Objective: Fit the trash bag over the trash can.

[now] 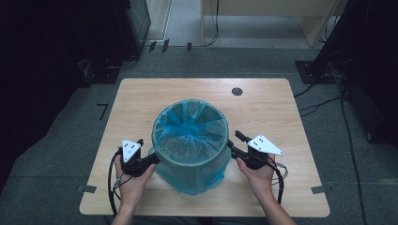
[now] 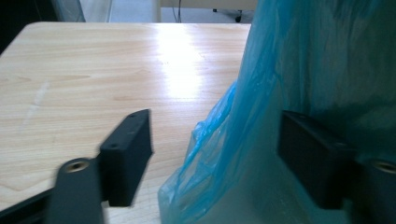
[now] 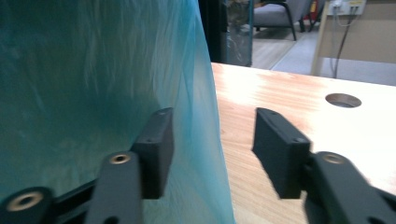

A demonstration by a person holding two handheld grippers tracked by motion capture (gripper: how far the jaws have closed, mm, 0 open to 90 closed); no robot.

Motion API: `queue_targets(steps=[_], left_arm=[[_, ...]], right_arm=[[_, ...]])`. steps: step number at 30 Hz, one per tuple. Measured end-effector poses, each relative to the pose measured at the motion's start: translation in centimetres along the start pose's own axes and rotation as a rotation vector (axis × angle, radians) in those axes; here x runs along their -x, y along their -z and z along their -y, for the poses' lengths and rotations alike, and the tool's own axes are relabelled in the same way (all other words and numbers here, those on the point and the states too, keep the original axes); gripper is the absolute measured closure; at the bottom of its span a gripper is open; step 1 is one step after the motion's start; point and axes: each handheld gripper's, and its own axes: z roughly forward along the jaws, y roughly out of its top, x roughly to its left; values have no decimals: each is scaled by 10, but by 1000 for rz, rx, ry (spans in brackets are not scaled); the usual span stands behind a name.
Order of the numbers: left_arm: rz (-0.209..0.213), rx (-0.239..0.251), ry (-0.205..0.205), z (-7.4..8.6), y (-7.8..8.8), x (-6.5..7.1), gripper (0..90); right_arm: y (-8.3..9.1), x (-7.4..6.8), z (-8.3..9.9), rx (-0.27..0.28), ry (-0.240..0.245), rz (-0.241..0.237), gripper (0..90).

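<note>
While bag (image 1: 192,180) skirt drapes bin (image 1: 190,157), both grippers (image 1: 151,161) (image 1: 233,151) released, seemingly clear of table (image 1: 141,101) edges.

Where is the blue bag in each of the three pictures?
High view: the blue bag sits mid-table, lining the bin.
Left gripper view: it fills the right side, hanging between the jaws.
Right gripper view: it fills the left side.
Shared landmark: the wooden table.

From above, my room looks dim, with dark corners and soft detail. Along my left tool (image 2: 212,158), white glare streaks the counter (image 2: 70,70) and the near jaws blur. Along my right tool (image 3: 212,149), the jaws smear too, and the counter gleams pale.
</note>
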Motion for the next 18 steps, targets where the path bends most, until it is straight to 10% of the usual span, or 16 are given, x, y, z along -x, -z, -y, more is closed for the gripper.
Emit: queue_targets(steps=[9, 18], left_arm=[[-22, -76, -11, -2, 4, -9, 106], [-22, -105, -13, 3, 10, -24, 106]], right_arm=[[7, 11, -20, -44, -4, -25, 272], [21, 21, -45, -13, 69, -62, 361]])
